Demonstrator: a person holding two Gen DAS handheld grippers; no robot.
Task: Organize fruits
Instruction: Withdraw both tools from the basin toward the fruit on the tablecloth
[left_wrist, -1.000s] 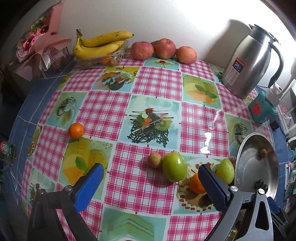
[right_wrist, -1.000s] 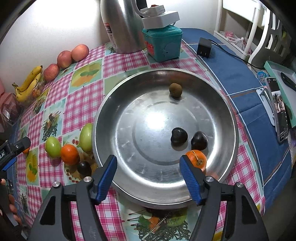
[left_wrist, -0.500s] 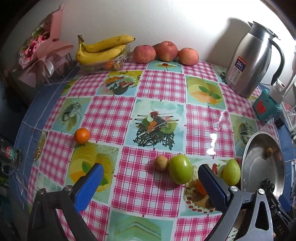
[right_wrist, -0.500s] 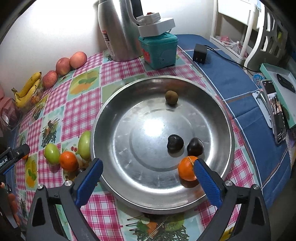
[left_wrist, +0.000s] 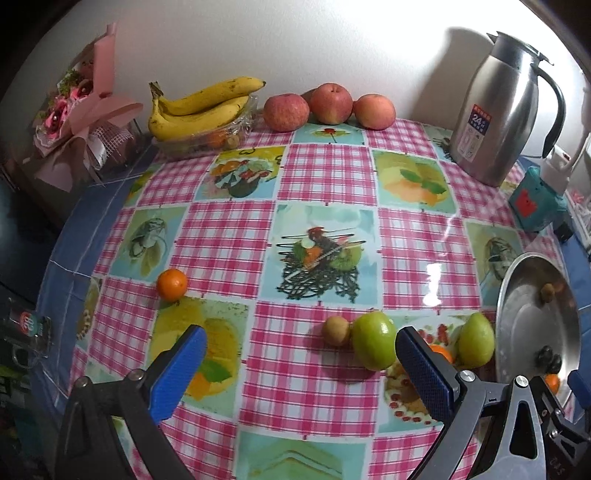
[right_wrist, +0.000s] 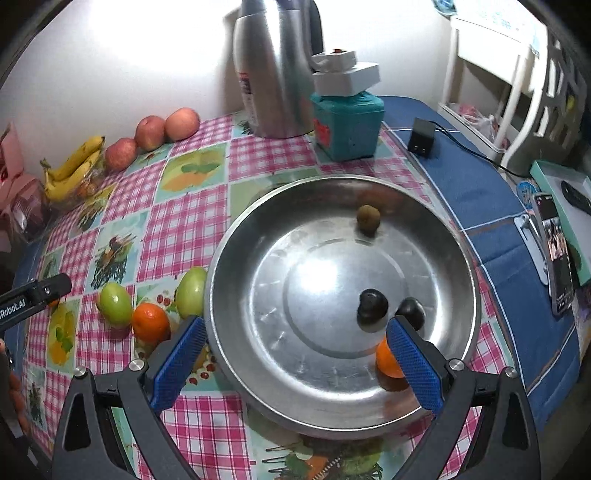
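A steel bowl holds a small brown fruit, two dark fruits and an orange. My right gripper hangs open and empty over the bowl's near rim. Left of the bowl lie two green fruits and an orange. My left gripper is open and empty above the cloth. Ahead of it lie a small tan fruit, a green fruit, a second green fruit and a lone orange. The bowl shows at right.
Bananas in a clear tray and three apples line the back wall. A steel jug and a teal box stand at the back right. A phone lies on the blue cloth. A bouquet sits far left.
My right gripper has opened wide and pulled back and up; the orange it held now rests in the bowl. My left gripper has drawn back a little, still open.
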